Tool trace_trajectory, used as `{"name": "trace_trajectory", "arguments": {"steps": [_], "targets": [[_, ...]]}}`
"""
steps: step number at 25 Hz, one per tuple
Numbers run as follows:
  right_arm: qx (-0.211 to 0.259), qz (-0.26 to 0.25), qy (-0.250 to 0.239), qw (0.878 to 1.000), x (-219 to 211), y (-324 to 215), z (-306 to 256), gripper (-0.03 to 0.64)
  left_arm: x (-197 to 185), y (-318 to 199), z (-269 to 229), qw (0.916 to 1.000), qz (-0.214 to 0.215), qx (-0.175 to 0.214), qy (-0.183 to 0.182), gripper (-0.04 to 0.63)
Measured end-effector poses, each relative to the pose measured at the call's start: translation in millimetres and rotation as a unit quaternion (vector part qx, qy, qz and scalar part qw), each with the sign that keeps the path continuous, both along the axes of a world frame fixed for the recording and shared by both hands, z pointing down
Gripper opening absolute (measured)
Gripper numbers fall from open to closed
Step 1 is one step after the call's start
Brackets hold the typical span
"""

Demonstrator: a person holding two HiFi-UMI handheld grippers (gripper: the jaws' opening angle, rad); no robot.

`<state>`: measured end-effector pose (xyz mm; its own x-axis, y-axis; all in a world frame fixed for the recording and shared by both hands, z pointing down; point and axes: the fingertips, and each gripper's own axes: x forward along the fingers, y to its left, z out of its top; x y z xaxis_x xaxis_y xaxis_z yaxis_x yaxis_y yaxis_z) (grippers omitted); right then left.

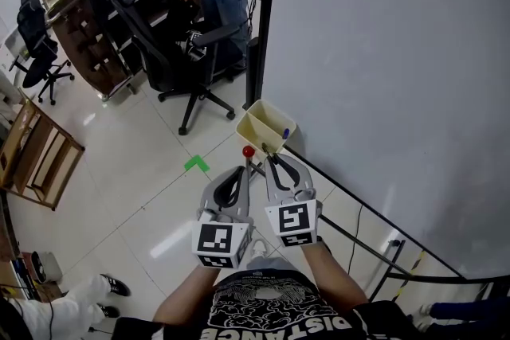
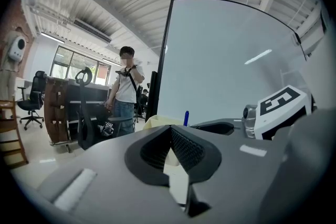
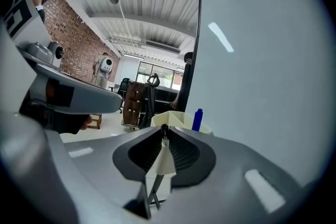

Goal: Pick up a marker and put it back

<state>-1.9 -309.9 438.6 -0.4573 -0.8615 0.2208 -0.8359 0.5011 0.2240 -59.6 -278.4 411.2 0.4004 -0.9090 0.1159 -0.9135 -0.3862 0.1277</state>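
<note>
Marker [image 3: 163,129], thin and dark, looks pinched upright at the tips of our right gripper [image 3: 164,137] at frame centre, just below the cream tray [image 3: 175,116]; we judge it light, stiff, slick, best gripped mid-barrel; our left gripper [image 2: 171,128] is clenched empty.

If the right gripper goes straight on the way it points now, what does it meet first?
Probably the cream tray, just left of the blue marker in it, though depth is unclear.
</note>
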Motion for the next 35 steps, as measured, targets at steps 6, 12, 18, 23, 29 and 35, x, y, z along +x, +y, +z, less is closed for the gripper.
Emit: {"name": "trace_trajectory", "arguments": {"steps": [6,12,18,23,29,35], "targets": [[-0.002,-0.002,0.001,1.0,0,-3,2,0.037,2,-5,0,1.0,0.001,0.002,0.001,0.005],[0.0,-0.007,-0.002,1.0,-3,1,0,0.037,0,-1,-1,1.0,0.001,0.002,0.003,0.005],[0.007,-0.006,-0.004,1.0,-3,3,-3,0.037,0,1,-2,1.0,0.001,0.005,0.003,0.005],[0.015,-0.001,-0.009,1.0,1,3,-10,0.037,1,0,-1,1.0,0.003,0.003,0.003,0.005],[0.029,0.004,-0.019,0.999,4,15,-27,0.037,6,7,-7,0.9999,0.011,0.007,0.004,0.005],[0.045,0.014,-0.036,0.998,6,36,-47,0.037,9,22,-16,0.9997,0.022,0.014,0.004,0.005]]}}
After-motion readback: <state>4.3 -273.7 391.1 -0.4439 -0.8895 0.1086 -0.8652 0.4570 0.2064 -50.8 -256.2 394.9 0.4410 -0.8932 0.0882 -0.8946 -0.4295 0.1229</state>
